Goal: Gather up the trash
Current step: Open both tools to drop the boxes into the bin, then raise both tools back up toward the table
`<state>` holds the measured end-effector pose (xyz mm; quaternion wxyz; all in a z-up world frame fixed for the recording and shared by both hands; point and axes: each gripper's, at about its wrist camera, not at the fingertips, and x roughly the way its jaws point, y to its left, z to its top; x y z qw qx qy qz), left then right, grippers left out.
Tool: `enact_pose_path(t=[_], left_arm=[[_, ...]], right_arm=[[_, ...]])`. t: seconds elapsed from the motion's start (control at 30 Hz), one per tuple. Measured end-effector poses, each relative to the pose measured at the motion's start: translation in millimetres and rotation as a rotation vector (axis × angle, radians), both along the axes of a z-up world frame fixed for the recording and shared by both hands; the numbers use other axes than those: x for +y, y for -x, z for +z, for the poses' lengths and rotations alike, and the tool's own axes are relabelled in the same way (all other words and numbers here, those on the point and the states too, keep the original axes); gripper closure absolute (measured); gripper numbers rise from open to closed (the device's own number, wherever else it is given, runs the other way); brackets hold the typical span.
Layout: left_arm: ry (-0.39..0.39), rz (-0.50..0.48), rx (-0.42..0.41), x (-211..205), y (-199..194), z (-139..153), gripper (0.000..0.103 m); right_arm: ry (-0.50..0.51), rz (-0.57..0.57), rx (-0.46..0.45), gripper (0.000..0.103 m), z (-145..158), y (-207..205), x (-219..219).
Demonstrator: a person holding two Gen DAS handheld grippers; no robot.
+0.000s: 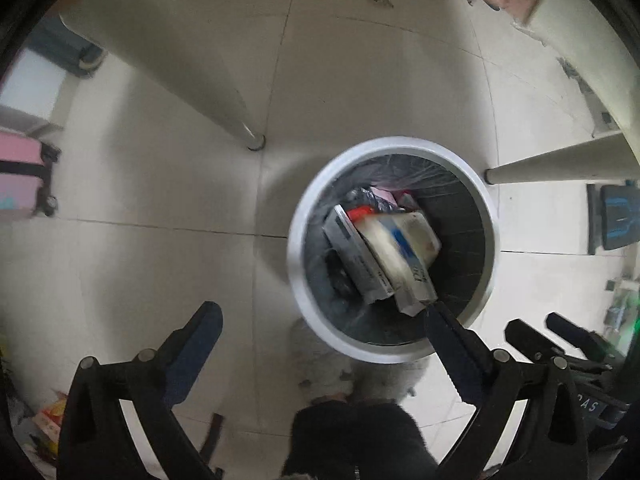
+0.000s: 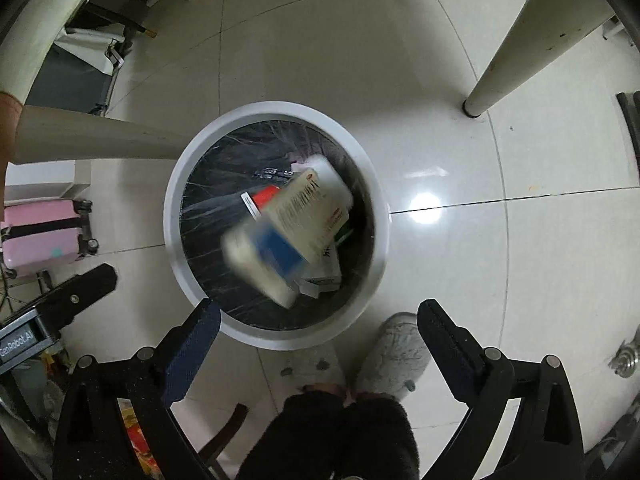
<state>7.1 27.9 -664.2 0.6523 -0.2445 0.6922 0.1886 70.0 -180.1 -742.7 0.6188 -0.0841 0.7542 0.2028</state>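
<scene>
A round white trash bin (image 1: pixel 296 248) (image 2: pixel 176 216) with a black liner stands on the tiled floor, straight below both grippers. Inside lie a cream box with a blue stripe (image 1: pixel 404 248), a grey box (image 1: pixel 356 256) and a red-and-white packet (image 2: pixel 262 196). In the right wrist view a blurred cream-and-blue box (image 2: pixel 276 256) hangs in the bin's mouth beside a printed cream box (image 2: pixel 312 204), clear of any finger. My left gripper (image 1: pixel 320 312) is open over the bin's near rim, nothing between its fingers. My right gripper (image 2: pixel 318 306) (image 1: pixel 538 322) is open too, and empty.
Cream table legs (image 1: pixel 224 92) (image 1: pixel 560 164) (image 2: pixel 516 40) stand around the bin. A pink suitcase (image 1: pixel 20 176) (image 2: pixel 44 232) is at the left. A person's grey slipper (image 2: pixel 396 352) and dark trouser leg are just before the bin. Colourful wrappers (image 1: pixel 52 420) lie at lower left.
</scene>
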Motion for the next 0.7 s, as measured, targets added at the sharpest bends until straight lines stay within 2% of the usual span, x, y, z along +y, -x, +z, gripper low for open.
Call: enact_pose_path(t=[0.27, 0.57, 0.7], left_arm=[[-0.042, -0.017, 0.031, -3, 5, 32, 0.000], [-0.037, -0.019, 0.043, -18, 16, 68, 0.000], [-0.029, -0.033, 0.029, -25, 21, 96, 0.000]], right_arm=[[0.111, 0.058, -0.086, 0.003, 43, 5, 1], [0.130, 0.067, -0.138, 0.003, 102, 13, -2], [0.125, 0.060, -0.157, 0.003, 136, 14, -6]])
